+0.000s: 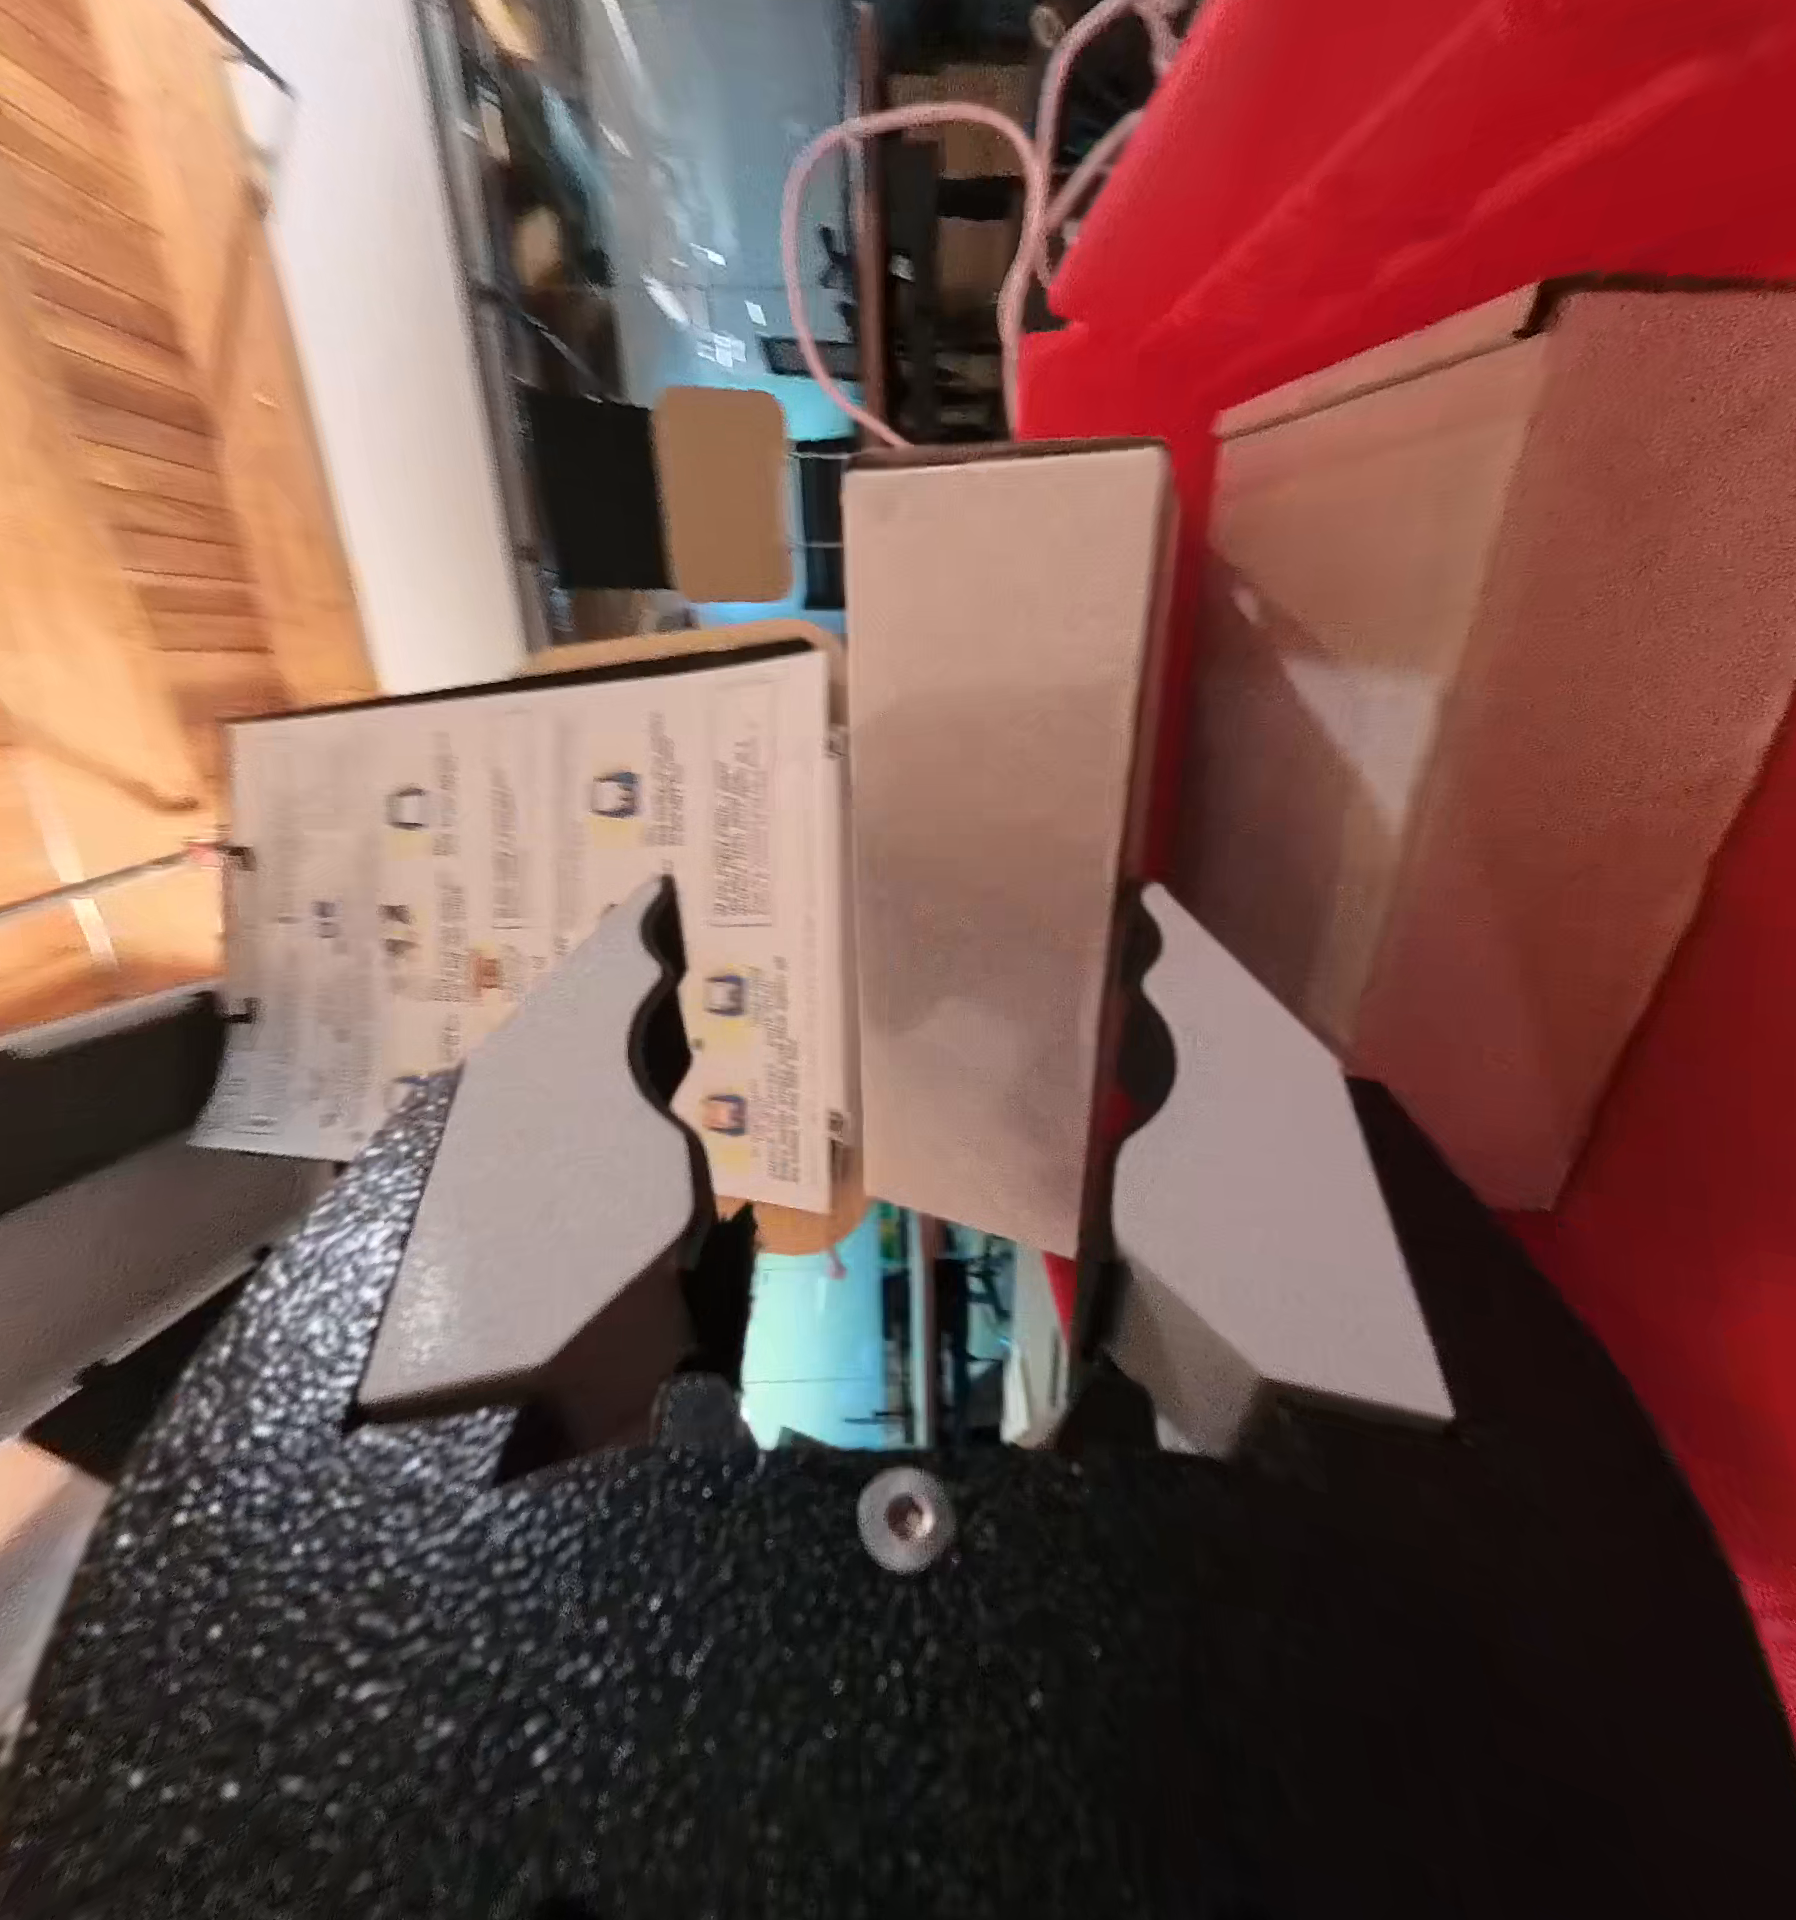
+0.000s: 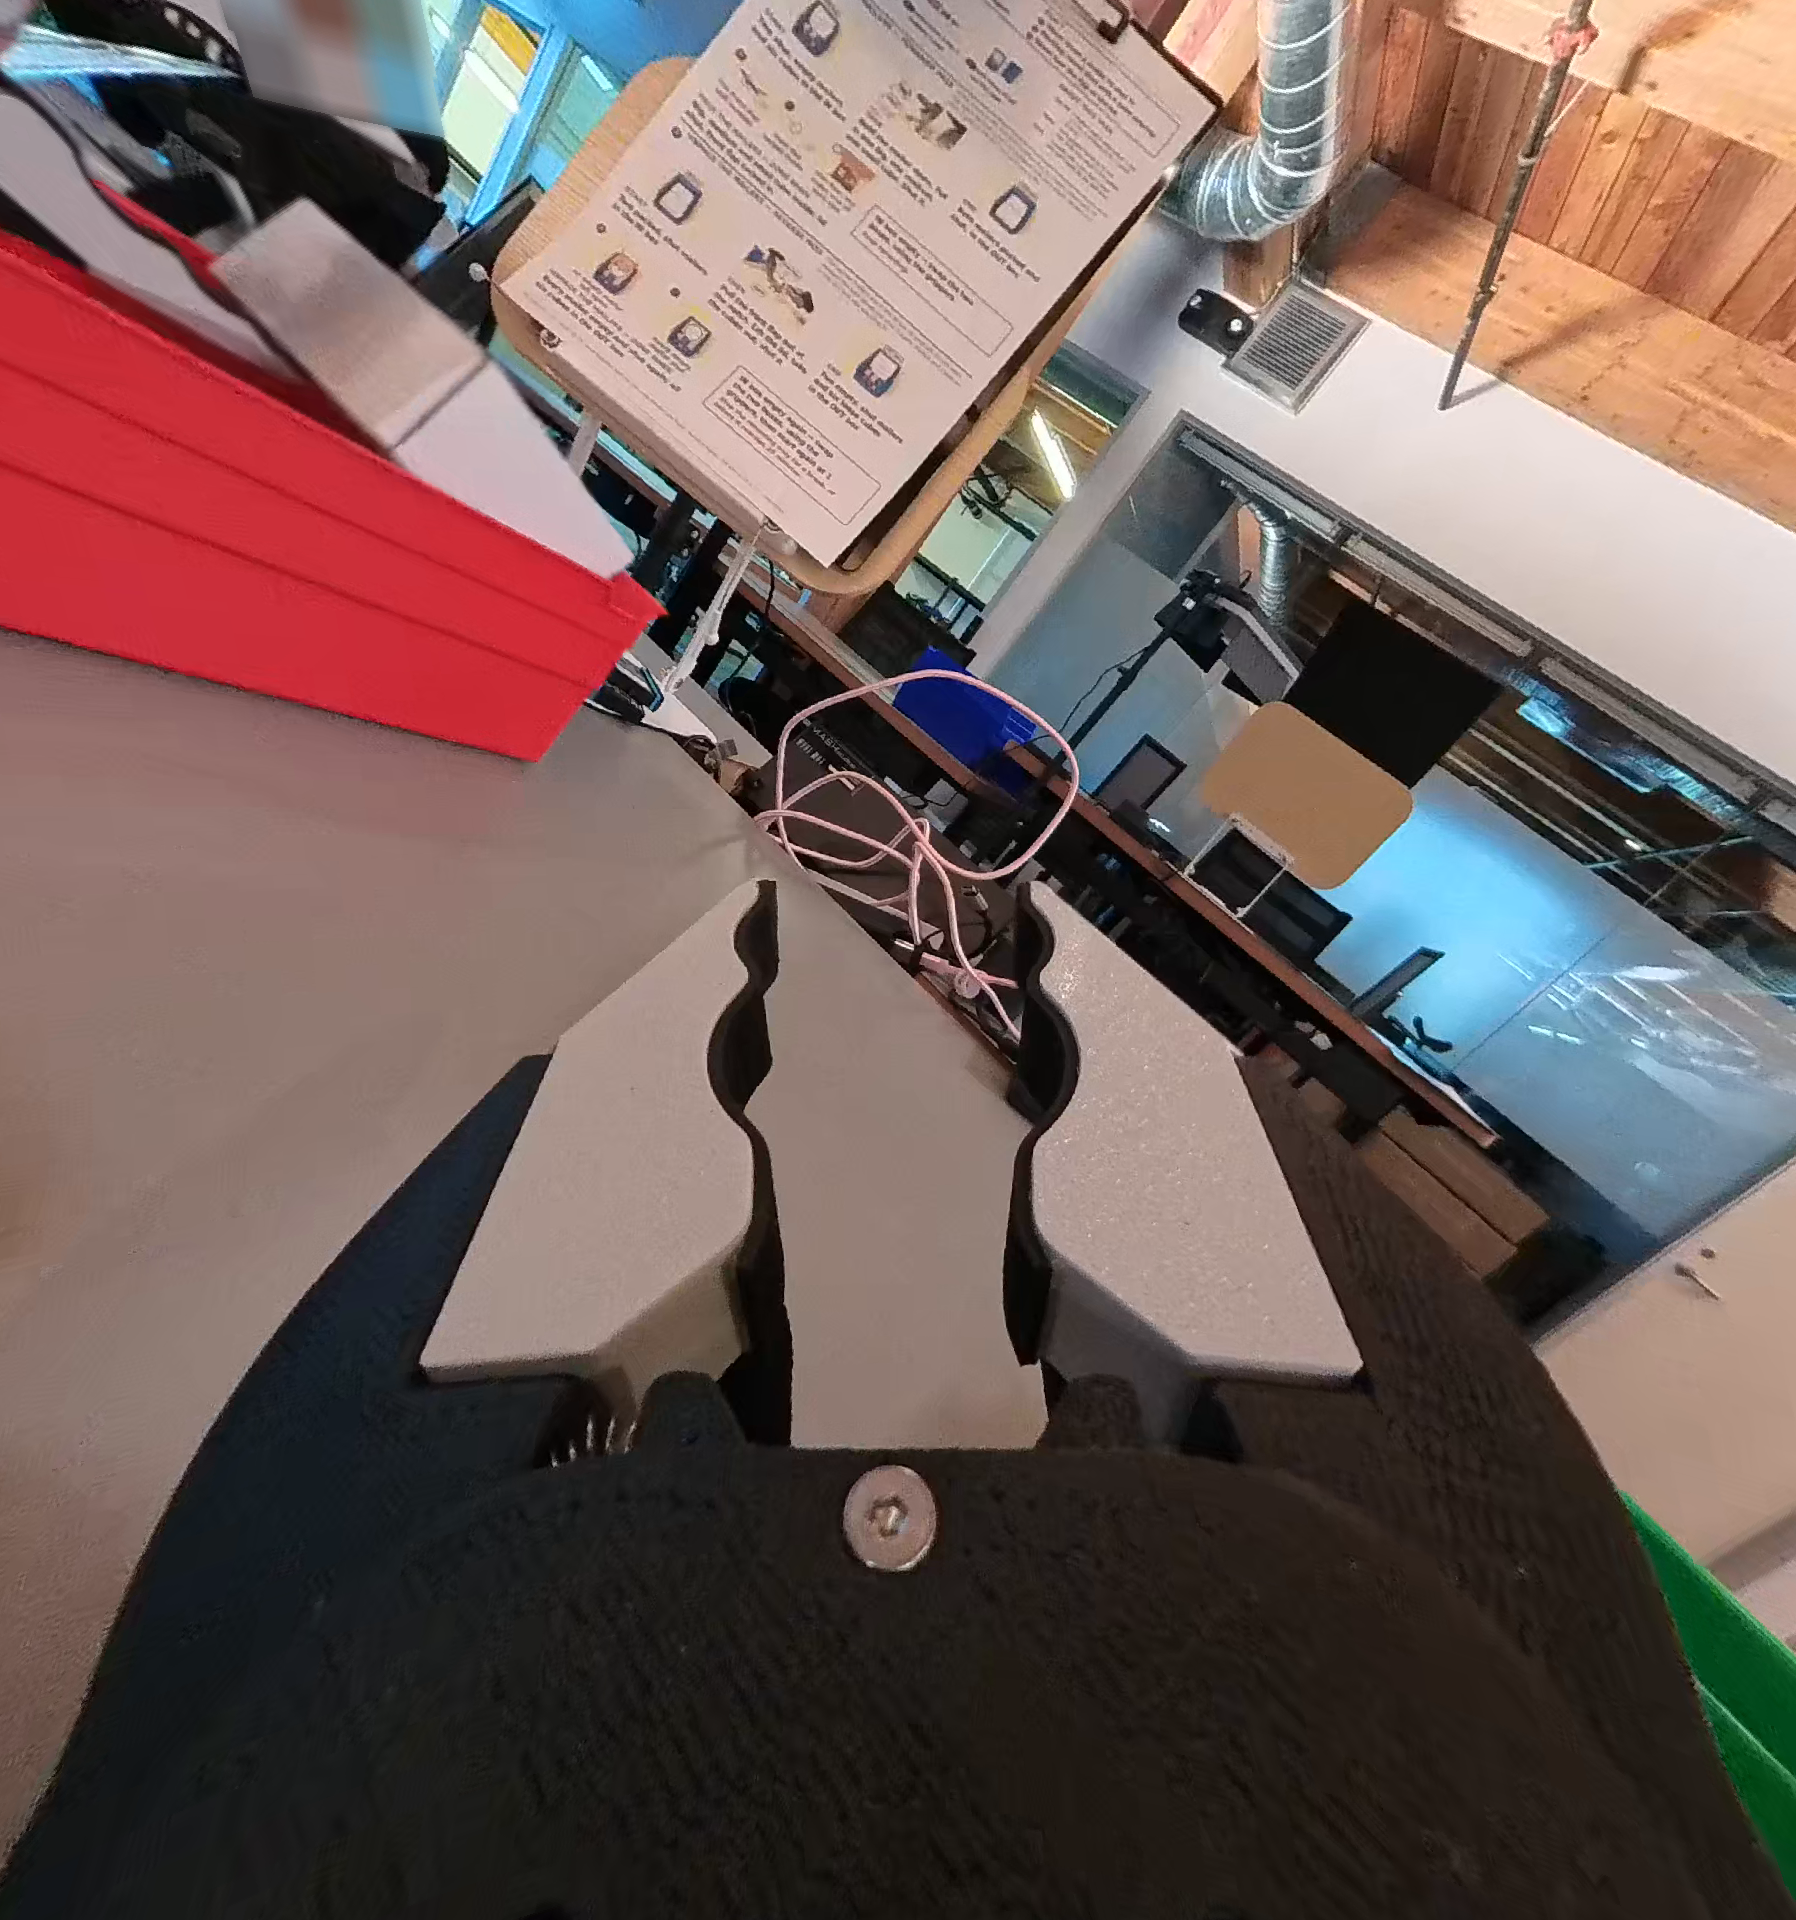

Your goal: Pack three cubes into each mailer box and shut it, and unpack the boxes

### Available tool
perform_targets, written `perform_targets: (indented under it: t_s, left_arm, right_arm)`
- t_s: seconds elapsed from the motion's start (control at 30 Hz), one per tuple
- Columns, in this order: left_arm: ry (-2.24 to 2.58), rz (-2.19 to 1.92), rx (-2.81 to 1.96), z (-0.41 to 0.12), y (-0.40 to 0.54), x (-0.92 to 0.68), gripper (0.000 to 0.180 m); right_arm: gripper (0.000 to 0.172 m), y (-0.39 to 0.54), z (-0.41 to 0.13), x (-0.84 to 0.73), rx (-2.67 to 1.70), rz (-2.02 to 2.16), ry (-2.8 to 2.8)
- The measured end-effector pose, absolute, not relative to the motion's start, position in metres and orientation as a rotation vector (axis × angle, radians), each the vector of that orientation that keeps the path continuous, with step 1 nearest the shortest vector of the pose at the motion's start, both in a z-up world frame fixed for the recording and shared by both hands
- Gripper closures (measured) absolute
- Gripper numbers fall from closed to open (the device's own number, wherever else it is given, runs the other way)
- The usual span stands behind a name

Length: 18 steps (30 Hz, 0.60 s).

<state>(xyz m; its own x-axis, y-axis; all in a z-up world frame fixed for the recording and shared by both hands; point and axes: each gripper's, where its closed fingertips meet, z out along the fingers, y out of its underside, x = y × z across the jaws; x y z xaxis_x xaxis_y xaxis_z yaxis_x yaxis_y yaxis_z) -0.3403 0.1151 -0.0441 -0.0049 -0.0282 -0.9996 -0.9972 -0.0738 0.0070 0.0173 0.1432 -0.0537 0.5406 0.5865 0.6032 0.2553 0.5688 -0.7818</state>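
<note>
I have my left gripper (image 1: pixel 904 935) spread wide around the upright white mailer box (image 1: pixel 987 831) beside the red bin (image 1: pixel 1496 156), ready to grip, while my right gripper (image 2: pixel 894 935) waits apart over the grey table (image 2: pixel 250 1039).

My left gripper (image 1: pixel 904 997) stands with jaws spread wide, rolled sideways; my right gripper (image 2: pixel 894 987) hangs tilted, jaws partly parted, nothing between them.

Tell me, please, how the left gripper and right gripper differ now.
The left gripper's fingers spread wider, with a white box panel between; the right gripper's fingers sit closer, nothing between. The left gripper faces the red bin; the right gripper, the grey table. Both are open.
</note>
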Motion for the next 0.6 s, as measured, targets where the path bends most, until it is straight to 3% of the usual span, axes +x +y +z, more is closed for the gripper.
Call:
perform_targets:
  t_s: [0.27,0.43,0.6]
  left_arm:
    - [1.241,1.154,-1.462,-0.058,0.148,-0.343,0.090]
    - [1.362,1.216,-1.482,-0.062,0.158,-0.342,0.116]
    - [1.287,1.343,-1.448,-0.041,0.153,-0.346,0.116]
  right_arm:
    - [0.128,0.144,-0.054,0.018,-0.987,0.237,-1.021]
    - [0.129,0.144,-0.055,0.018,-0.987,0.230,-1.028]
    - [0.129,0.145,-0.051,0.021,-0.985,0.233,-1.011]
